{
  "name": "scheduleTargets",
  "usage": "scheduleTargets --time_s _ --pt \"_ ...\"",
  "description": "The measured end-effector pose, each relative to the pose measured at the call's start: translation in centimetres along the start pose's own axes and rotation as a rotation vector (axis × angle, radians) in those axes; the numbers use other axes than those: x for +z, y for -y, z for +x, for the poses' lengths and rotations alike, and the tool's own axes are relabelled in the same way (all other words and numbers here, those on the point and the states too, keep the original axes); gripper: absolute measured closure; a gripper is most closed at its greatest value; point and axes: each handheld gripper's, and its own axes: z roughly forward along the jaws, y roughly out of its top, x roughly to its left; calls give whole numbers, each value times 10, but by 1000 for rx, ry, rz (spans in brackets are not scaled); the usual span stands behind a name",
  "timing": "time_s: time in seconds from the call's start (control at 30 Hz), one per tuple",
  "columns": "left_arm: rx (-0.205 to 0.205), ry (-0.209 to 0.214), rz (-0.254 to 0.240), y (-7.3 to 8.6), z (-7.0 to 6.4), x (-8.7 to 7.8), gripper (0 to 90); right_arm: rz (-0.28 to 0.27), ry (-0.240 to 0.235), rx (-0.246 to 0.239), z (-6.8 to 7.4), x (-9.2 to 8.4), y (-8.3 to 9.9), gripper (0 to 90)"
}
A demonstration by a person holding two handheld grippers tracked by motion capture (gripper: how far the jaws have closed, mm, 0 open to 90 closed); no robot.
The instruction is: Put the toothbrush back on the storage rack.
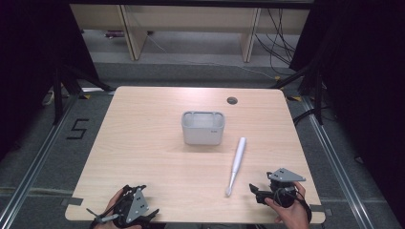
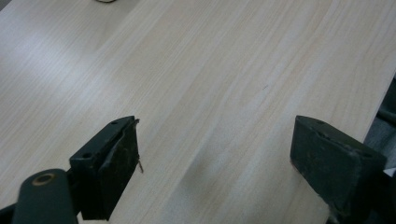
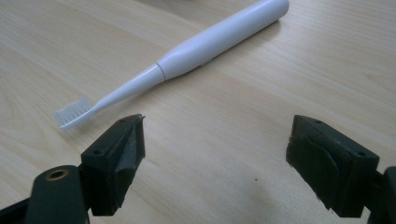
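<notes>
A white electric toothbrush [image 1: 236, 164] lies flat on the wooden table [image 1: 153, 124], its bristle head toward the front edge. In the right gripper view the toothbrush [image 3: 196, 51] lies just beyond the jaws, bristles at the left. My right gripper [image 1: 254, 191] rests at the front right, a short way right of the brush head; its jaws [image 3: 215, 163] stand wide apart with only bare wood between them. My left gripper [image 1: 125, 206] sits at the front left edge, held by a hand, and is open [image 2: 215, 163] over bare tabletop.
A grey rectangular open-topped container [image 1: 203, 127] stands at the middle of the table, behind the toothbrush. A round cable hole [image 1: 232, 100] is near the back edge. Dark curtains flank the table and wooden furniture legs stand behind it.
</notes>
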Motion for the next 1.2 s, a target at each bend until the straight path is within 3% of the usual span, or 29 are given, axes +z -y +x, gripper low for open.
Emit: scheduleTargets --time_s 0.1,0.13,0.2,0.27,0.33,0.4,0.47,0.5,0.57,0.7,0.73,0.77,0.83,0.97,1.03,1.07,1.2 --pt "2 -10 -2 0 0 1 150 6 -8 -4 -1 0 0 192" --pt "6 11 4 -1 0 0 149 6 -6 -11 -2 0 0 191" --pt "2 11 1 0 0 0 149 -4 24 26 1 -1 0 190" --pt "4 2 3 0 0 0 149 8 -9 1 -3 0 -1 190" --pt "5 3 3 0 0 0 149 5 -2 11 -3 0 -1 190" --pt "-9 0 -10 0 -1 1 150 -15 38 -15 -4 1 -2 190" --pt "11 22 19 -1 1 -1 150 -14 35 7 -3 1 -2 192" --pt "7 16 8 0 1 0 150 -13 20 -19 -5 2 -3 193" --pt "5 6 9 0 0 0 150 -19 26 -7 -5 3 -4 195" --pt "-2 24 13 1 0 0 150 -23 27 10 -8 4 -8 226" --pt "-4 -3 6 2 -1 1 150 -19 15 -6 -10 4 -9 233" --pt "-4 3 10 2 0 0 149 -20 31 11 -8 4 -10 239" --pt "-6 -11 6 2 0 1 150 -22 23 -2 -11 6 -13 248" --pt "-4 13 8 1 0 0 149 -31 33 -30 -11 10 -17 294" --pt "-3 13 10 2 0 0 150 -19 33 5 -8 11 -20 301" --pt "-6 12 10 1 0 0 149 -33 35 -36 -11 12 -22 310" --pt "-8 -3 5 1 -1 1 149 -42 41 -37 -13 17 -28 348"
